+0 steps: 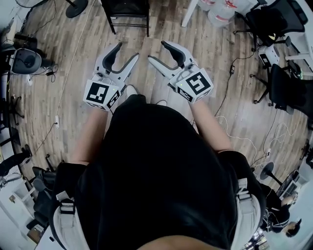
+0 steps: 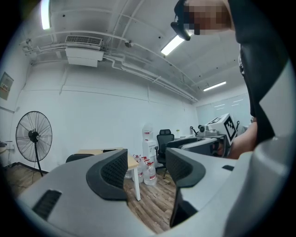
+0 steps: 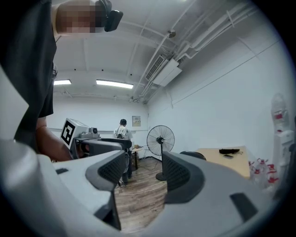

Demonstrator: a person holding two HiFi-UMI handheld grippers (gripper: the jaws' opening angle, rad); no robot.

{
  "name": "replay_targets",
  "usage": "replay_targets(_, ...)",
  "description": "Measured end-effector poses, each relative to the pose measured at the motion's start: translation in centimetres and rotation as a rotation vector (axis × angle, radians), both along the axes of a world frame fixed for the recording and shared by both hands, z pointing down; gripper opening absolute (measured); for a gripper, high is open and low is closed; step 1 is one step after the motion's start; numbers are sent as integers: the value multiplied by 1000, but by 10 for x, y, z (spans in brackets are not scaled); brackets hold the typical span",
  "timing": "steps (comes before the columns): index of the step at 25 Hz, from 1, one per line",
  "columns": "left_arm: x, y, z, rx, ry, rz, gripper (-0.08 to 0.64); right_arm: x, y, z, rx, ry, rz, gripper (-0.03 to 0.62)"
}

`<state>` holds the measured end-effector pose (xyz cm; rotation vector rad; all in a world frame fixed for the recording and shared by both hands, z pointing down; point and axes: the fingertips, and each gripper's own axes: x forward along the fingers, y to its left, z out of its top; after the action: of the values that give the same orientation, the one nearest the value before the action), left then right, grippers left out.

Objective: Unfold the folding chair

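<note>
A black chair frame stands on the wooden floor at the top of the head view, ahead of both grippers and apart from them. My left gripper is held out level in front of the person's body, jaws open with nothing between them. My right gripper is beside it, also open and empty. In the left gripper view the jaws frame only floor, and the right gripper shows at the right. In the right gripper view the open jaws frame bare floor, with the left gripper at the left.
Large water bottles and a white table leg stand at the top right. Black office chairs and cables lie along the right side. A standing fan, a wooden table and a person at the far wall are in the room.
</note>
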<state>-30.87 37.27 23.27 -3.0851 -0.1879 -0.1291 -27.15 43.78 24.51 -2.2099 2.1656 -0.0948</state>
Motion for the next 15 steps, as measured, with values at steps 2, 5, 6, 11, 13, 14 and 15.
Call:
replay_targets(2,7,-2,2,-6,-3,2,252,6,-2,2,-5,2,2,252)
replay_targets(5,23,-7,8,-15,-10,5,252,21,-7,7,-20,0,7,252)
replay_targets(6,30,-10,10,-17,-12,7,252,27,-9,10,-25,-1,9,252)
replay_targets(11,72,-33,21,-41,-7,20,252,65,-31,20,-53,2,15,252)
replay_targets(13,91,-50,24,-50,-2,25,252,83,-48,22,-64,7,20,252)
replay_targets(14,102,-60,25,-53,-1,26,252,93,-57,23,-70,9,21,252)
replay_targets(15,113,-70,26,-56,0,27,252,103,-66,24,-75,11,23,252)
